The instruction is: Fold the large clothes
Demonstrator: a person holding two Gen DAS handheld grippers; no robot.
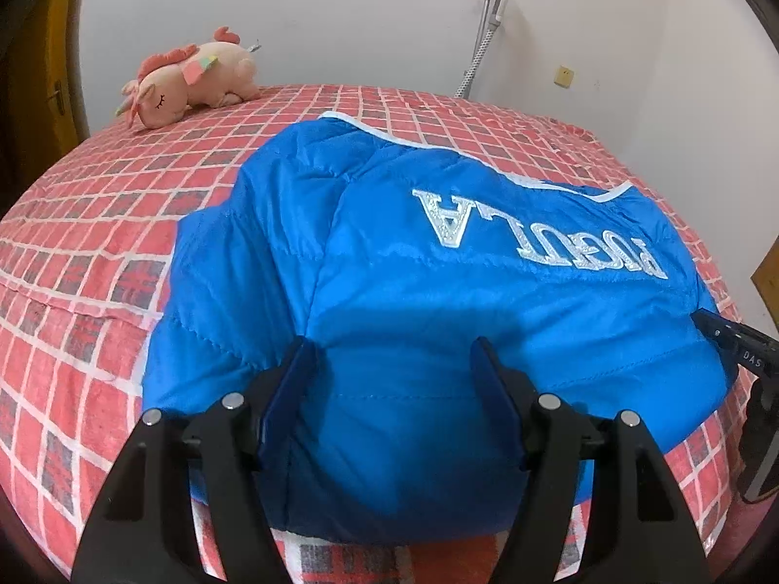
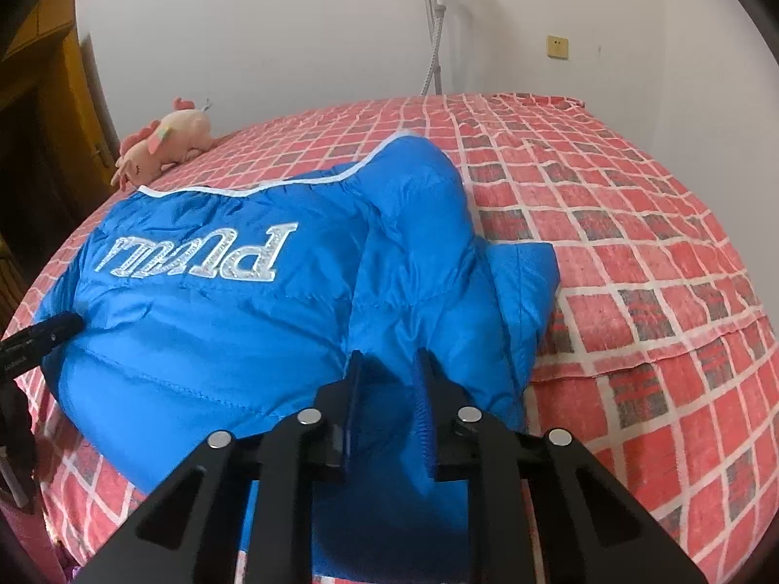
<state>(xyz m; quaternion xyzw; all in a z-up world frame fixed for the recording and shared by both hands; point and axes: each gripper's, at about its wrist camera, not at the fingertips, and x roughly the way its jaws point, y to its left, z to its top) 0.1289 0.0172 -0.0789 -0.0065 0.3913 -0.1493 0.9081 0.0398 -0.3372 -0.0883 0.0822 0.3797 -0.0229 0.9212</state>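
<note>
A blue puffy jacket (image 1: 438,282) with white lettering lies spread on the bed, its white-trimmed hem toward the wall. My left gripper (image 1: 389,345) stands open and wide over the jacket's near edge, and the padded fabric bulges up between its blue pads without being pinched. In the right wrist view the jacket (image 2: 219,331) has a sleeve folded in on its right side. My right gripper (image 2: 389,360) is shut on a fold of that sleeve fabric at the near edge. Each gripper's black tip shows at the edge of the other's view.
The bed has a red-and-grey checked cover (image 1: 97,253) (image 2: 633,253). A pink plush toy (image 1: 190,78) (image 2: 165,146) lies at the far left by the wall. A white stand (image 2: 433,24) leans on the wall behind, and a wooden door (image 1: 53,73) is at left.
</note>
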